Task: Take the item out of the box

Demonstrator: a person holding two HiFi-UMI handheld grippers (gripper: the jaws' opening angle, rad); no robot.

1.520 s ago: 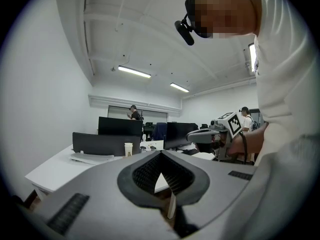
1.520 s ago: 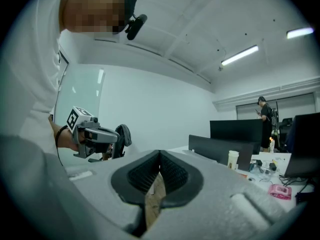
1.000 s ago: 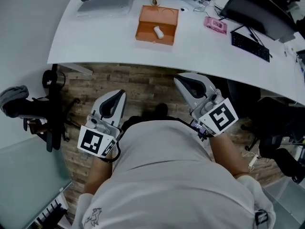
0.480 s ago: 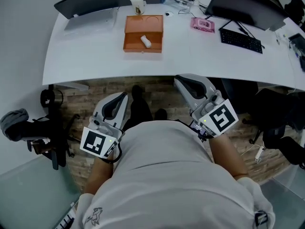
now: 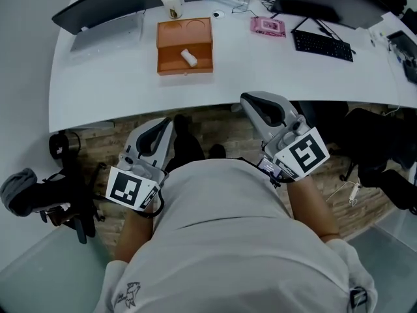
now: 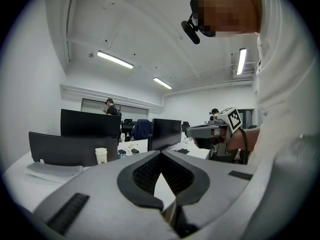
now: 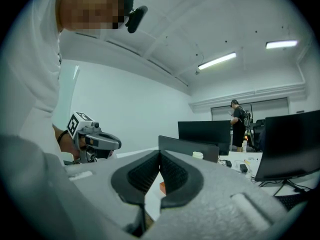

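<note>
1. White cloth of the person's shirt (image 5: 221, 240) filled the near foreground of the head view. Both claws were held close in front of it, over the wooden floor (image 5: 215, 124) and short of the tabletop's edge.
2. The left claw (image 5: 164, 128) had its jaws pressed together, the ribbed pads meeting at the tips with nothing between them. The right claw (image 5: 253, 103) was likewise closed and empty.
3. Beyond them ran the white tabletop (image 5: 260, 70), curved along its near edge.
4. On it, well apart from both claws, sat the orange box (image 5: 171, 56), open at the top. The item (image 5: 189, 58), a small white cylinder, lay at a slant in the box's nearer compartment. The farther part showed two round recesses.
5. Just behind the box stood a paper cup (image 5: 171, 0). To the right lay a pink packet (image 5: 268, 26) and, farther right, a black keyboard (image 5: 324, 44).
6. A dark monitor (image 5: 117, 5) stood along the far edge.
</note>
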